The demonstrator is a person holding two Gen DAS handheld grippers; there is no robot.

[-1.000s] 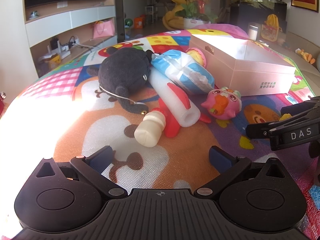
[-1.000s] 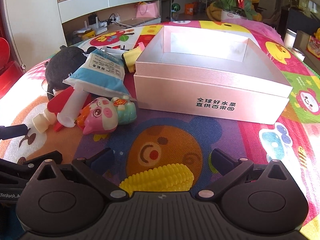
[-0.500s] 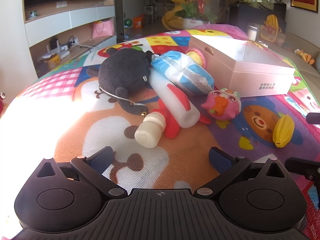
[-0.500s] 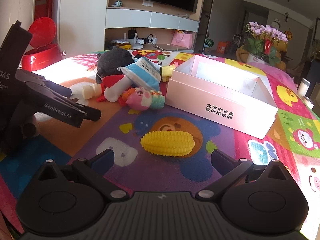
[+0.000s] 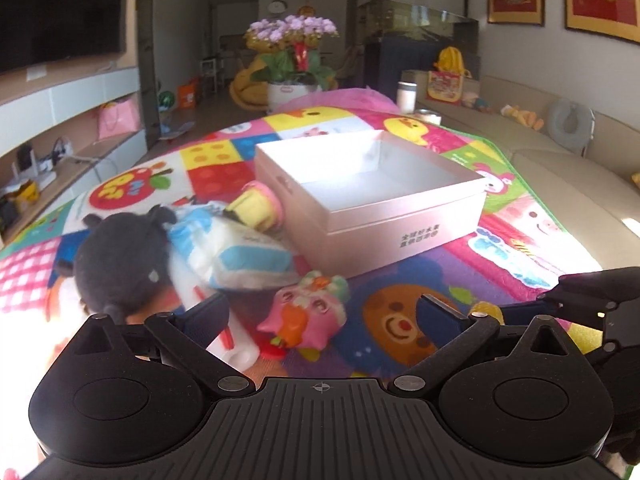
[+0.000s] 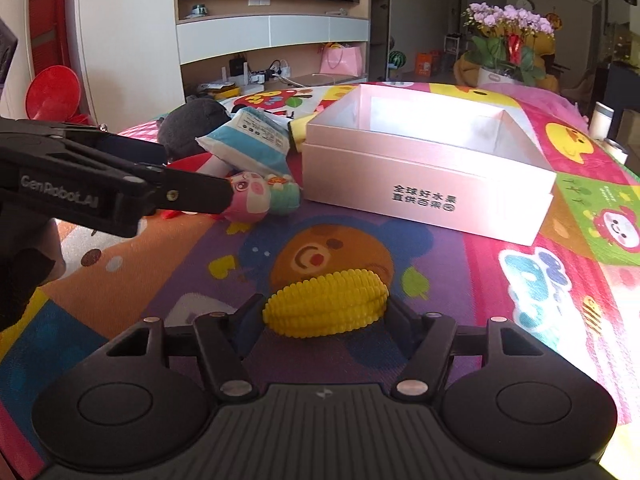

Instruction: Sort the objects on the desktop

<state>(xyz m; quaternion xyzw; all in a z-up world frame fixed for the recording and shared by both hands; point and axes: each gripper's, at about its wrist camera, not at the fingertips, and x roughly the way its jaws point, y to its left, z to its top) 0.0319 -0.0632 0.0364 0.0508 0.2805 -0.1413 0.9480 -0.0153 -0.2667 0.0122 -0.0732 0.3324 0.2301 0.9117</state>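
Toys [image 5: 308, 316] all lie on the mat [image 6: 520, 280] beside the empty pink box [image 6: 424, 184]; sorting has barely begun. Right gripper [image 6: 326, 314] is closing around the yellow corn [image 6: 326, 308]; left gripper [image 5: 320, 312] gapes empty.

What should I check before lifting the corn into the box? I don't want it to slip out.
1. Yellow corn toy between the right gripper fingers: ok.
2. Grip firm: cannot tell, jaws closing now.
3. Pink box open and empty inside: ok.
4. Path from corn to box free of toys: ok.
5. Left gripper clear of the corn: ok, it is open near the pink animal toy.
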